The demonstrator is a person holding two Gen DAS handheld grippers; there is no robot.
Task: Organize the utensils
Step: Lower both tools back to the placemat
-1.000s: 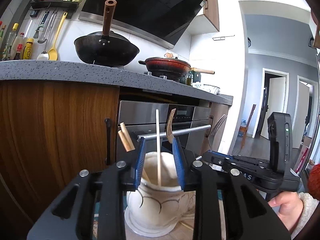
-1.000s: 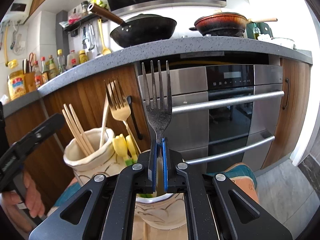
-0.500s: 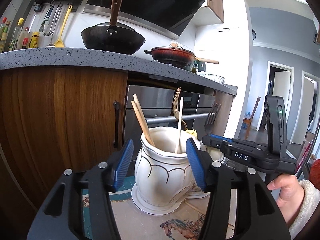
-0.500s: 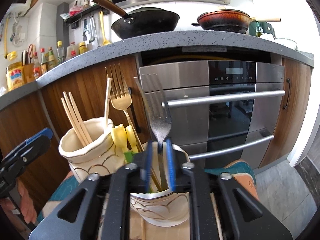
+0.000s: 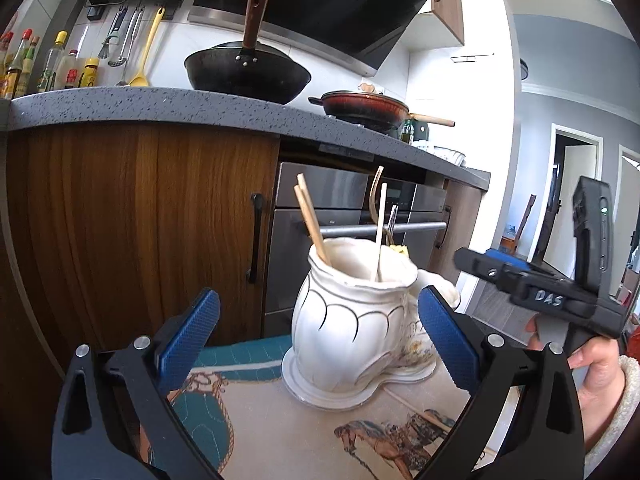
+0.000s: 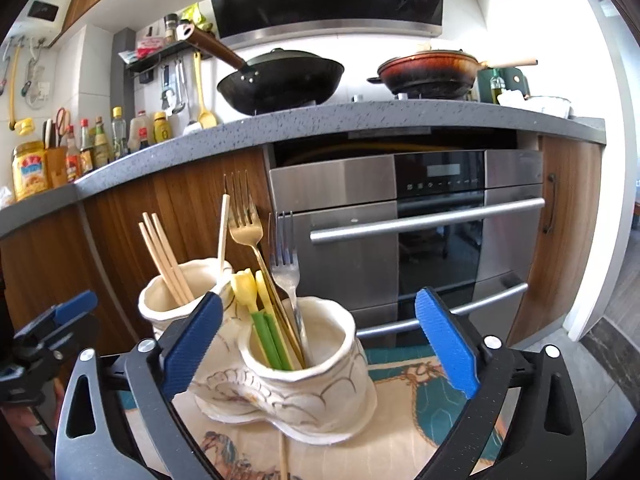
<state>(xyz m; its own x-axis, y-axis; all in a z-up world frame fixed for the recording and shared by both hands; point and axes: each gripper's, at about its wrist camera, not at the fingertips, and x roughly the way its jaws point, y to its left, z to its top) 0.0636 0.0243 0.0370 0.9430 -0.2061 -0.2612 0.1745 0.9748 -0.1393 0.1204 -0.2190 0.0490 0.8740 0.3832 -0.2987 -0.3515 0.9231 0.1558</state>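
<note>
A white ceramic two-pot holder [image 6: 304,376] stands on a patterned mat. Its near pot holds a silver fork [image 6: 285,264], a gold fork [image 6: 244,226] and yellow-green utensils [image 6: 250,292]. The far pot [image 5: 352,320] holds wooden chopsticks [image 5: 310,218] and a white chopstick [image 5: 379,232]. My right gripper [image 6: 319,344] is just short of the near pot, jaws opening wide, pads touching nothing. My left gripper [image 5: 318,338] faces the far pot, jaws also opening, with nothing pressed between the pads. Each gripper shows in the other's view: the right gripper [image 5: 520,280] and the left gripper [image 6: 52,328].
The mat [image 5: 256,412] covers a low surface before wooden cupboards [image 5: 132,220] and a steel oven [image 6: 432,232]. One loose chopstick [image 6: 284,456] lies on the mat. A wok [image 6: 280,80] and a red pan [image 6: 432,72] sit on the grey counter. A hand [image 5: 592,364] holds the right gripper.
The right jaws let go of the silver fork, which now stands in the near pot. The left jaws spread away from the white chopstick. Both grippers drew back from the holder.
</note>
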